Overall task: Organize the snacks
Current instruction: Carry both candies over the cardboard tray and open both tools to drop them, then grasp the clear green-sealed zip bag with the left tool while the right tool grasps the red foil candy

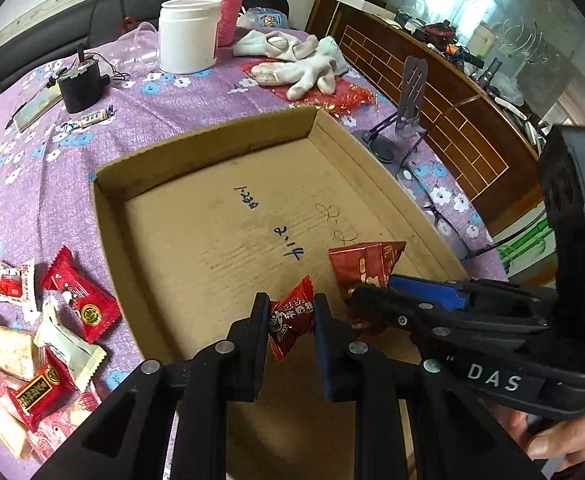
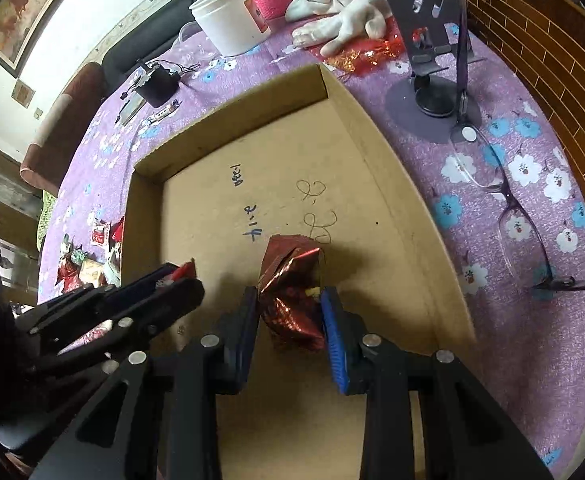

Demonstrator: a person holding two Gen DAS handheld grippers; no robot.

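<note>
A shallow cardboard box lies open on the purple flowered tablecloth; it also shows in the right wrist view. My left gripper is shut on a small red candy packet and holds it over the box's near part. My right gripper is shut on a dark red foil snack packet over the box floor; that gripper and its packet show at the right in the left wrist view. A pile of wrapped snacks lies left of the box.
A white jar, a pink sleeve-covered cup, white gloves and a small black device stand beyond the box. A phone stand and glasses lie right of it. A wooden cabinet stands past the table's right edge.
</note>
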